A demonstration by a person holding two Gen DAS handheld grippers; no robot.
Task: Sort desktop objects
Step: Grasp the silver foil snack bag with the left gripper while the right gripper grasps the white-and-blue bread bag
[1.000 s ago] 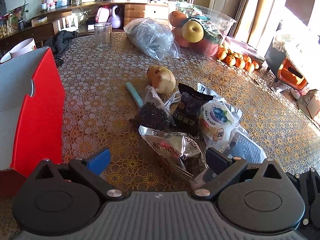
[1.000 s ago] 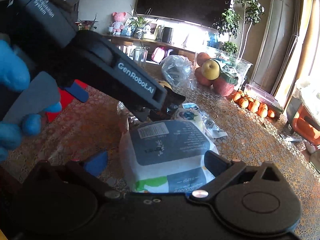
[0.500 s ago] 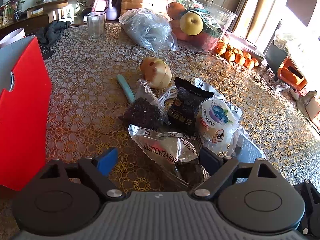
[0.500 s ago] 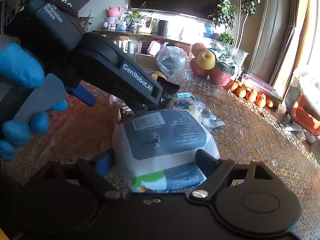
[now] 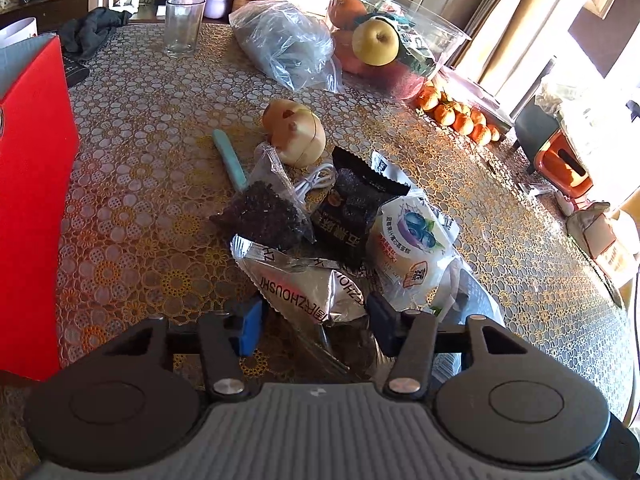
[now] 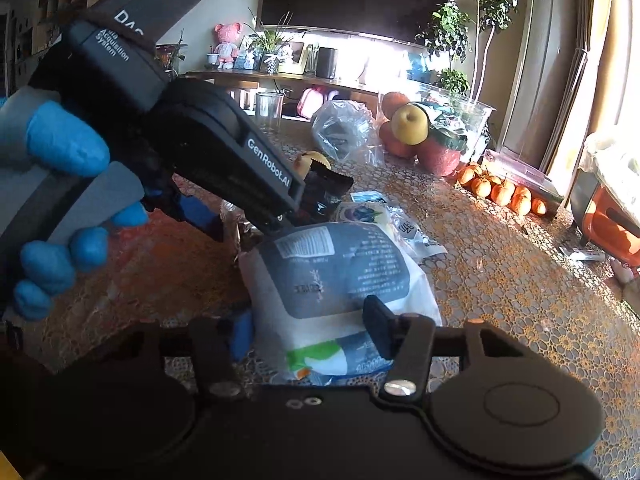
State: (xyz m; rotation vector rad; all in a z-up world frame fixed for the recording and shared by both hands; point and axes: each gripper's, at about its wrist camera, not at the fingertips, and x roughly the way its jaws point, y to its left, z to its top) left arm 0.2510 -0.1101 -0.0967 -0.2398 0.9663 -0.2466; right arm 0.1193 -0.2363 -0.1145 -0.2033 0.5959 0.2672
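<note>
A pile of snack packs lies mid-table: a silver foil pack, a clear bag of dark bits, a black pack, a white blueberry pack, a teal pen and a tan round toy. My left gripper has its fingers against both sides of the silver foil pack. My right gripper has its fingers against a white and grey wipes pack. The left gripper's body, held by a blue-gloved hand, shows in the right wrist view.
A red box stands at the left. A glass, a clear plastic bag and a fruit bowl stand at the back. Tangerines lie at the right edge.
My left gripper has moved forward onto the silver foil pack and its fingers have closed in on it. My right gripper's fingers have narrowed onto the wipes pack.
</note>
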